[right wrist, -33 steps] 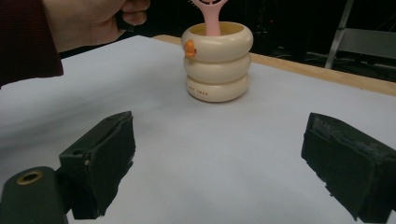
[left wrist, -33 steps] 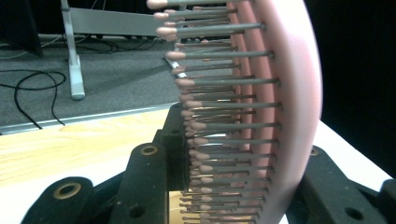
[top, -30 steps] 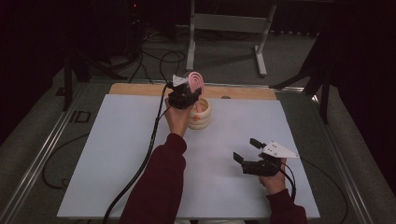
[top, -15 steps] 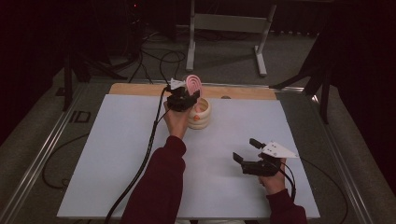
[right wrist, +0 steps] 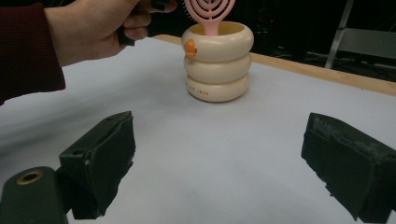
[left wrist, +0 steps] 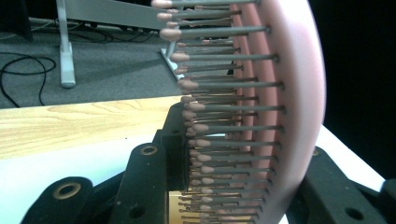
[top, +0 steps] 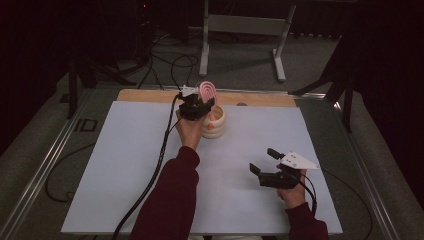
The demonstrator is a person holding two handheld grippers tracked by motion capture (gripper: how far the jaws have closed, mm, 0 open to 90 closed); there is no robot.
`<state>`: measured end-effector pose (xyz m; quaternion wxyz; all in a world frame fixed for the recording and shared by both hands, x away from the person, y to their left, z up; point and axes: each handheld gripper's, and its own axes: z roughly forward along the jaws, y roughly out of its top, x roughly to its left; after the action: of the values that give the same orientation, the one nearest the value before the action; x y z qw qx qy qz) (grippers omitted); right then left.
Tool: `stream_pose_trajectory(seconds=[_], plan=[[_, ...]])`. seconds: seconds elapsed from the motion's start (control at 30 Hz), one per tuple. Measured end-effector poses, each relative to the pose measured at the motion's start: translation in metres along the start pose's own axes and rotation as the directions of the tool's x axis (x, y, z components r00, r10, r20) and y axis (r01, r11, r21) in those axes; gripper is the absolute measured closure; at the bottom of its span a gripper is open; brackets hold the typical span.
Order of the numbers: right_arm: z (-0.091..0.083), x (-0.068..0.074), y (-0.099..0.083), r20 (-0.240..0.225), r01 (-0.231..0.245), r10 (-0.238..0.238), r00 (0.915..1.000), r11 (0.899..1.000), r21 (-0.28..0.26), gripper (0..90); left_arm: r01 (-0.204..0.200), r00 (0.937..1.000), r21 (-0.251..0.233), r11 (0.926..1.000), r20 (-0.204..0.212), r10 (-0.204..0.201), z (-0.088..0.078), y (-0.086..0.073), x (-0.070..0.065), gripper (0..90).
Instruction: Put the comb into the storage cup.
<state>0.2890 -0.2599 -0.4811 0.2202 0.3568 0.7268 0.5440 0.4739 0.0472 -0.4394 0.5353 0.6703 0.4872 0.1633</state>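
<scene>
My left gripper point(top: 196, 106) is shut on a pink hairbrush point(top: 207, 91), which it holds upright at the far middle of the table. The brush's bristles point(left wrist: 224, 112) and pink back point(left wrist: 289, 93) stand between the black jaws in the left gripper view. Its handle dips into the mouth of a cream ribbed cup point(top: 215, 124) with a small orange mark point(right wrist: 189, 48). The brush head point(right wrist: 210, 10) rises above the cup point(right wrist: 218, 65) in the right gripper view. My right gripper point(top: 263, 160) rests near the front right, open, nothing between its pads point(right wrist: 105, 154).
A white sheet point(top: 125, 165) covers the table, with a wooden strip point(top: 150, 95) along its far edge. The left gripper's black cable point(top: 160, 165) trails across the sheet toward the front. A metal stand point(top: 240, 30) is on the floor beyond the table.
The left gripper and the brush have sunk slightly toward the cup. The right gripper has kept still.
</scene>
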Motion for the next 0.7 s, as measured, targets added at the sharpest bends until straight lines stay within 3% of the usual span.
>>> stream_pose_trajectory(seconds=[0.53, 0.7], plan=[[0.0001, 0.0003, 0.0, -0.002, -0.001, 0.001, 1.0, 1.0, 0.0, 9.6, 0.016, 0.9998, 0.017, 0.9997, 0.014, -0.016, -0.0005, 0.0017, 0.0064, 63.7], [0.0002, 0.0004, 0.0, -0.001, -0.001, 0.001, 1.0, 1.0, 0.002, 9.6, 0.002, 1.0, 0.026, 0.9997, 0.002, -0.002, -0.001, 0.0022, 0.0081, 63.1]])
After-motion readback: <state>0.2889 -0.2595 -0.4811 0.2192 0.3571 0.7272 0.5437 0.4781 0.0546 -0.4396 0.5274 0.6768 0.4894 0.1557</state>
